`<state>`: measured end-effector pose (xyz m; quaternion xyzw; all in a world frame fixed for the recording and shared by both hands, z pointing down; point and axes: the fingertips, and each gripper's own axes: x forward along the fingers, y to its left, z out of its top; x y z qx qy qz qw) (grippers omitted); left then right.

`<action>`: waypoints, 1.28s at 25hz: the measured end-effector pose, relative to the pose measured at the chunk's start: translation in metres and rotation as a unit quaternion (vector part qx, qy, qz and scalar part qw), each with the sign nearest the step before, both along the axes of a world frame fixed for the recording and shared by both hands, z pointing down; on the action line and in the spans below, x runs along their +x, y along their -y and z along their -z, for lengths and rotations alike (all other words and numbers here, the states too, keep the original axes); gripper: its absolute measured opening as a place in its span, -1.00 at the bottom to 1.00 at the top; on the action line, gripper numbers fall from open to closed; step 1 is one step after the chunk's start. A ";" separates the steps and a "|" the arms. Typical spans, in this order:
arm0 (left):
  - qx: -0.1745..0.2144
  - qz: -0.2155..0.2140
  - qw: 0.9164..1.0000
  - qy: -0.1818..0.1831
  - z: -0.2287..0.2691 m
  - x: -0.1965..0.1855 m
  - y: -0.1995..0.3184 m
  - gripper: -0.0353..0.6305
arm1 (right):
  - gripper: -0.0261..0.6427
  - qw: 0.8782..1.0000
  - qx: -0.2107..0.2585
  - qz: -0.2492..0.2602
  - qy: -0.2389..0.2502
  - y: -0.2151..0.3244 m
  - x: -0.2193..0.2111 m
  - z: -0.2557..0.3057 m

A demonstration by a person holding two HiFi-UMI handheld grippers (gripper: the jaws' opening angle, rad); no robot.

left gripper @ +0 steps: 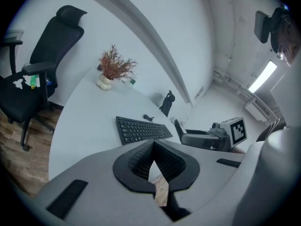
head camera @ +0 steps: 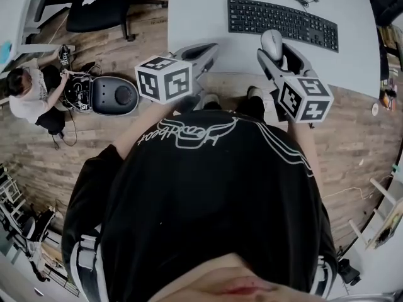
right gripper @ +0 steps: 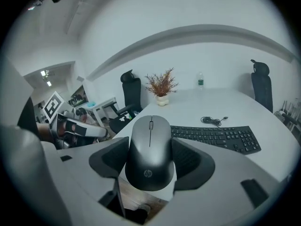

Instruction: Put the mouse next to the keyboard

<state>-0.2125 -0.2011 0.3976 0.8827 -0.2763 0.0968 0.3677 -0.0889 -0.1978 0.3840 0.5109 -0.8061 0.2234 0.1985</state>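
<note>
Currently mouse point(right gripper: 150, 140) is clamped in right gripper point(right gripper: 151, 157) jaws, left gripper point(left gripper: 154, 160) jaws closed, empty. If released early, it could be dropped off counter point(right gripper: 221, 107) edge.

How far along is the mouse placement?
Done: the mouse is picked up, clamped between the jaws of the right gripper. In hand: it appears to be held just over the near edge of the table, short of the keyboard lying further in. Left: carry it in, set it down beside the keyboard, release. The left gripper is shut and empty.
</note>
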 end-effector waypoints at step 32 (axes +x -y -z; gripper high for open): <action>-0.008 -0.116 0.993 0.011 0.022 0.207 0.003 -0.88 | -0.14 0.983 0.022 -0.178 0.031 -0.028 0.256 0.025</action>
